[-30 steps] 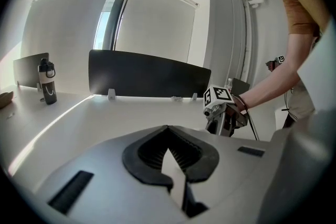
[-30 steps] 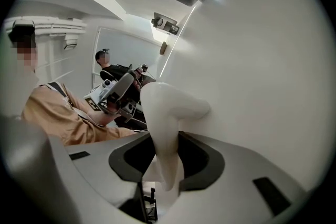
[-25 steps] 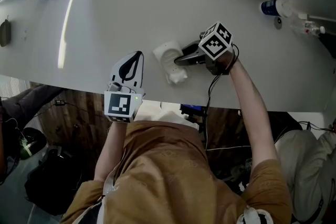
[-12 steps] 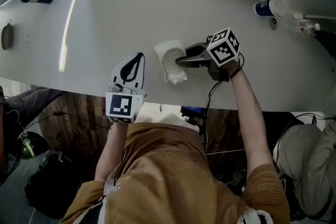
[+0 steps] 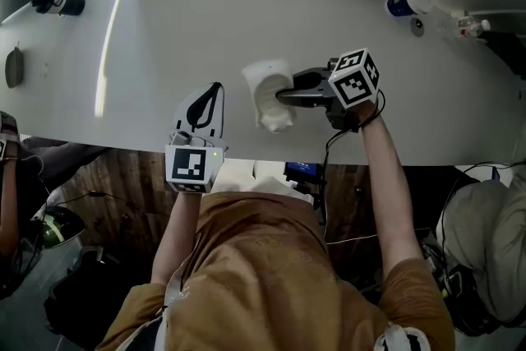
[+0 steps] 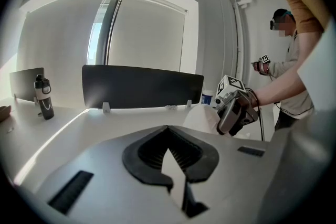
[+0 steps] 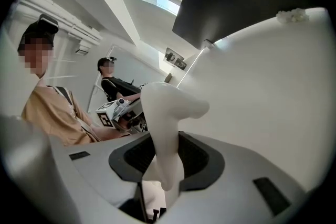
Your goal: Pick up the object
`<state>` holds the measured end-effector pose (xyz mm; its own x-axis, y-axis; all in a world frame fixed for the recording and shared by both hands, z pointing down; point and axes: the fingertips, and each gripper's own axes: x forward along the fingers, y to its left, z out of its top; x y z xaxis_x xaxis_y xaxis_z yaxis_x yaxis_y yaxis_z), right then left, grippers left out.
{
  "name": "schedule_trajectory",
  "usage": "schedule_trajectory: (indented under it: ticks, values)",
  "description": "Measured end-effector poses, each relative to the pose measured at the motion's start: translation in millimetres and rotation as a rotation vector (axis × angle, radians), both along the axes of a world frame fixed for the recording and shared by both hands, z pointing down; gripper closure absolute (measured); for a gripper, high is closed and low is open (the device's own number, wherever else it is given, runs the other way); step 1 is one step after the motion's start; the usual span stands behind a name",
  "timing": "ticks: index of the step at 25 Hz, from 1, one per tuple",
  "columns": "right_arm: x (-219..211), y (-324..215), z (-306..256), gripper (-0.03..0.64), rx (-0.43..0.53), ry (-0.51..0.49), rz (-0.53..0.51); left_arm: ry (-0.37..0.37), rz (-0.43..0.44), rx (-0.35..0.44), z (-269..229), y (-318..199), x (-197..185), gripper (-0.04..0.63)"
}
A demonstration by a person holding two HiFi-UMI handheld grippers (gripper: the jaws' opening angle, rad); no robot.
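- White object [image 5: 263,90], a smooth, pale, moulded lump with a rounded knob at one end, is near the front edge of the curved white table [image 5: 164,29], about midway along it.
- The right gripper [image 5: 281,94] reaches in from the right, and its dark jaws are closed on the white object. In the right gripper view the pale body [image 7: 163,113] runs up between the two black pads, and the knob sticks out past them.
- From overhead I cannot tell whether the white object is clear of the table top or touching it.
- The left gripper [image 5: 218,86] is at the front edge of the table, just left of the white object and apart from it. Its jaws are closed tip to tip with nothing between them. In the left gripper view only bare table shows through the gap behind the tips [image 6: 168,128].
- A pale plastic bottle with a blue band [image 5: 404,2] lies on its side at the far right of the table. I cannot make out its contents.
- A dark drinks bottle [image 6: 44,102] stands upright at the far left of the table, well away from both grippers. Its body is opaque, so what is in it does not show.
- A black partition screen [image 6: 142,86] runs along the far edge of the table.
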<state>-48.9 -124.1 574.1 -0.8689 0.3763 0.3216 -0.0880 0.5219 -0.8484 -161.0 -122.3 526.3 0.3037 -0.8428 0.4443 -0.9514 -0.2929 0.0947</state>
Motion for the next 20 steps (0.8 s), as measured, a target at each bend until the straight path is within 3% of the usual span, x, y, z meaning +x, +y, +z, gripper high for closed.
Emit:
schedule_trajectory:
  ticks: [13,20]
  values:
    - [25,6,-41,0.479,0.091,-0.117,0.306,-0.028,0.02,0.069,-21,9,5,0.589]
    - [30,1,-70,0.479,0.209,-0.106,0.437,-0.029,0.032,0.107,-41,7,3,0.589]
